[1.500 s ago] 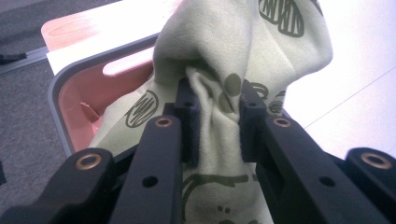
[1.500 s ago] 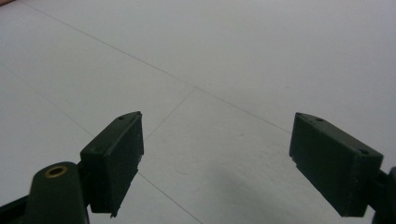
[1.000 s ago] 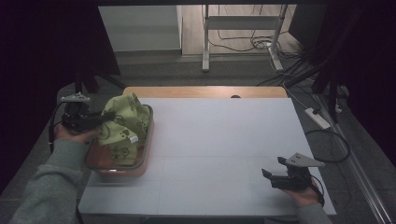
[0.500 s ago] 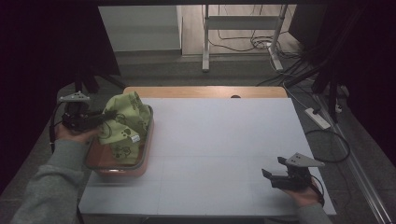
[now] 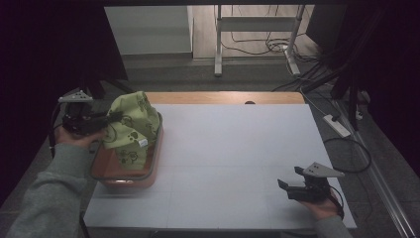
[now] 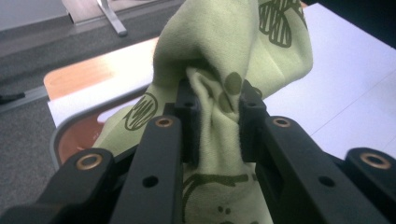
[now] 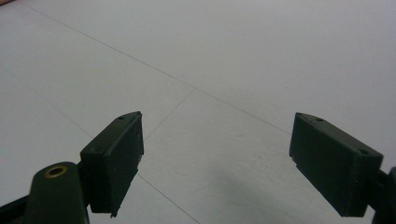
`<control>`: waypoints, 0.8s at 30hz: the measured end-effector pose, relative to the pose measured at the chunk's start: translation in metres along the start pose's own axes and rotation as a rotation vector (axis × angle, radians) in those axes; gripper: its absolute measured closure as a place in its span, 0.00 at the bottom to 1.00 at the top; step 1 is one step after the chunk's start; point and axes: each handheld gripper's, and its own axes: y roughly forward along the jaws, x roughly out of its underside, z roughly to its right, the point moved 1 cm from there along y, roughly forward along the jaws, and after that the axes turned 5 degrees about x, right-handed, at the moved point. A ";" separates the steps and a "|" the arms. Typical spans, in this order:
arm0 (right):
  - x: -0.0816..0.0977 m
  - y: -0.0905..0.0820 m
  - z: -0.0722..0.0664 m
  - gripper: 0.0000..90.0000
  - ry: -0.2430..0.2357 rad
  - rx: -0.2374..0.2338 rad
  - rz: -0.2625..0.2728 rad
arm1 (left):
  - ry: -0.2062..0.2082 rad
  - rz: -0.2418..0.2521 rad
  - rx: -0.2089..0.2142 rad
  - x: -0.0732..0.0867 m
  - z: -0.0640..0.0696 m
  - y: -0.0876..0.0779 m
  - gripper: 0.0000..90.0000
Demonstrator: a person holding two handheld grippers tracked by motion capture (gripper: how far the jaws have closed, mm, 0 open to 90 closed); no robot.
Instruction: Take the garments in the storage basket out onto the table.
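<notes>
My left tool [image 6: 215, 119] pinched a bunched fold of the green cloth [image 5: 131, 126] above the orange tray [image 5: 153, 163] at the bench's [image 5: 237, 148] left, so I judged a slow straight lift best, right tool [image 5: 289, 184] idle, wide.

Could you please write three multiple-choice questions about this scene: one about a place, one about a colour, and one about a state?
1. Where does the orange tray with a metal rim stand?
A. at the table's left edge
B. at the table's middle
C. beside the right gripper

2. What colour is the cloth with dark paw prints?
A. red
B. light green
C. blue

3. How is the right gripper?
A. shut on the cloth
B. shut on the tray
C. open, holding nothing

Answers:
1 A: the tray sits at the left edge of the white table.
2 B: the left gripper pinches light green fabric.
3 C: its jaws stand apart over bare table.
</notes>
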 end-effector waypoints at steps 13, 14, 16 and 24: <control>0.000 0.001 0.000 0.20 0.001 0.000 0.002 | 0.030 0.032 0.007 -0.020 0.009 -0.009 0.85; 0.000 0.001 0.000 0.20 0.000 0.001 0.001 | 0.032 0.037 0.003 -0.022 0.009 -0.011 0.85; 0.000 0.001 0.000 0.20 0.000 0.001 0.001 | 0.032 0.047 -0.002 -0.026 0.008 -0.016 0.85; 0.000 0.002 -0.001 0.20 -0.001 0.000 0.001 | 0.040 0.090 -0.015 -0.035 0.009 -0.034 0.85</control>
